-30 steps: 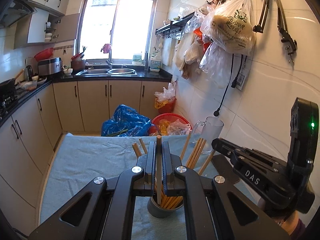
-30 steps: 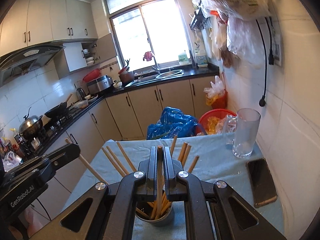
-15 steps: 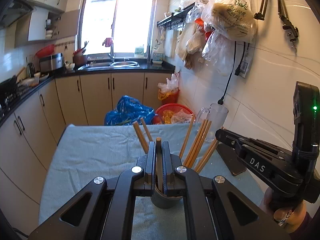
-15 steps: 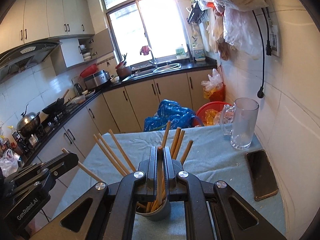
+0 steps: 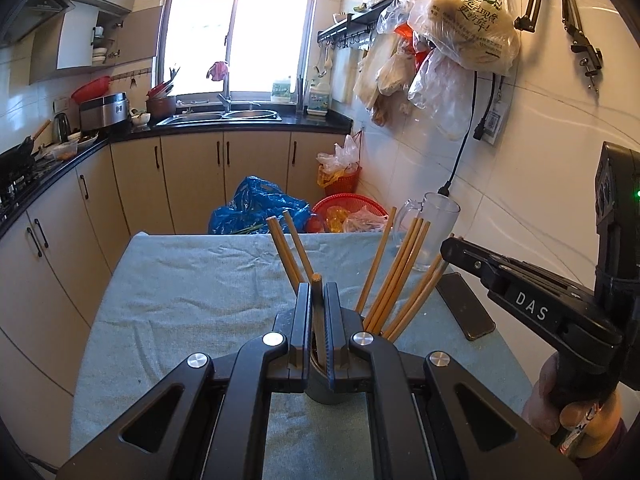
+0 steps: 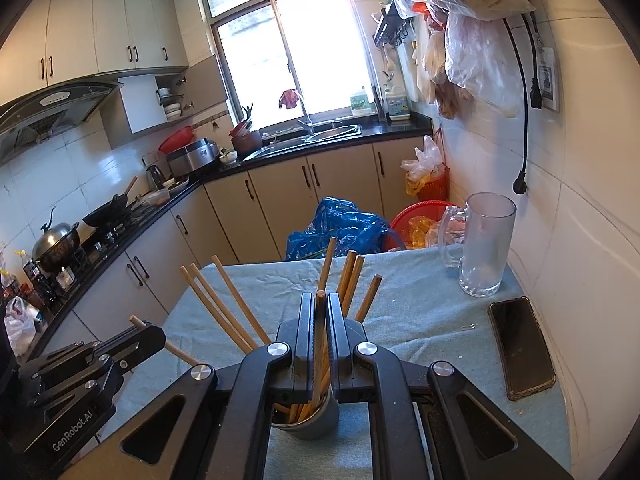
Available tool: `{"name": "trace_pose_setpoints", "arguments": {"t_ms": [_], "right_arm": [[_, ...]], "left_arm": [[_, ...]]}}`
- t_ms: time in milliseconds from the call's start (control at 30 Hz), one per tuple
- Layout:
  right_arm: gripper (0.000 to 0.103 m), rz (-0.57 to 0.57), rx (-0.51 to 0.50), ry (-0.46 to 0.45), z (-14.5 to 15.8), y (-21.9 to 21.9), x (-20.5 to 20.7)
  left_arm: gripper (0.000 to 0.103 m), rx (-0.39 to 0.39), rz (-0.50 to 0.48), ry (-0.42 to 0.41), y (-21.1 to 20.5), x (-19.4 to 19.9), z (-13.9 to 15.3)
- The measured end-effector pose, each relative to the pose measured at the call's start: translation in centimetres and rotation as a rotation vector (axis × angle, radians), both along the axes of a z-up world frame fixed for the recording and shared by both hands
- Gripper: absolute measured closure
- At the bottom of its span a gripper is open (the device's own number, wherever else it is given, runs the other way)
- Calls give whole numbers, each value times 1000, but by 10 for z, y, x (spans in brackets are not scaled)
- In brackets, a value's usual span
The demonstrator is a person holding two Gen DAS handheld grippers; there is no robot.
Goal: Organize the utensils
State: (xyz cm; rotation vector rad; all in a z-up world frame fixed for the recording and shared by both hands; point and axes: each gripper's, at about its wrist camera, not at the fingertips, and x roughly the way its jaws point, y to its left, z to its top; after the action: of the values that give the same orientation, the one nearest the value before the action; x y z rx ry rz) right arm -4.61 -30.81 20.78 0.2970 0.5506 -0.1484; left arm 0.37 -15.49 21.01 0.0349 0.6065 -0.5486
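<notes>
Both grippers, left gripper (image 5: 318, 312) & right gripper (image 6: 320, 316), are clamped on one chopstick each, tips over the grey cup (image 6: 316, 420), which stands mid-cloth w/ a fan of chopsticks (image 6: 224, 304) already in it. Risk, I'd say: letting go off-centre could knock the light cup over or bounce a stick out; glass mug (image 6: 484, 248) beyond the cup looks empty

The grey cup (image 5: 326, 394) is mostly hidden behind the left gripper (image 5: 319, 308); the lower end of the chopstick (image 5: 317, 300) clamped there is concealed. The hand (image 5: 560, 404) below the right gripper (image 5: 452, 246) is cut off by the frame edge.
</notes>
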Motion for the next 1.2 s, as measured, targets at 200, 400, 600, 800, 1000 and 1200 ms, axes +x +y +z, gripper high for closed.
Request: {"name": "trace_pose_setpoints", "arguments": {"t_ms": [200,400,600,800,1000,1200], "right_arm": [[96,-1,0,0,0,0,0],[96,-3,0,0,1,-1,-1],[96,-3,-3,-1,1,0,-2],[96,-3,-12,-3,3,0,-3],[62,-13,-20,-17,9,-1,-6],[60,-15,-31,-29,15,2,-11]], "left_arm": [[98,-14,3,34,4,-1,-2],[98,-39,14,70,10,2,-6],[98,-48,22,75,14,0,-6],[98,-43,28,58,15,-4,-5],[83,-50,42,69,19,-8,-4],[66,-57,50,56,25,-18,0]]}}
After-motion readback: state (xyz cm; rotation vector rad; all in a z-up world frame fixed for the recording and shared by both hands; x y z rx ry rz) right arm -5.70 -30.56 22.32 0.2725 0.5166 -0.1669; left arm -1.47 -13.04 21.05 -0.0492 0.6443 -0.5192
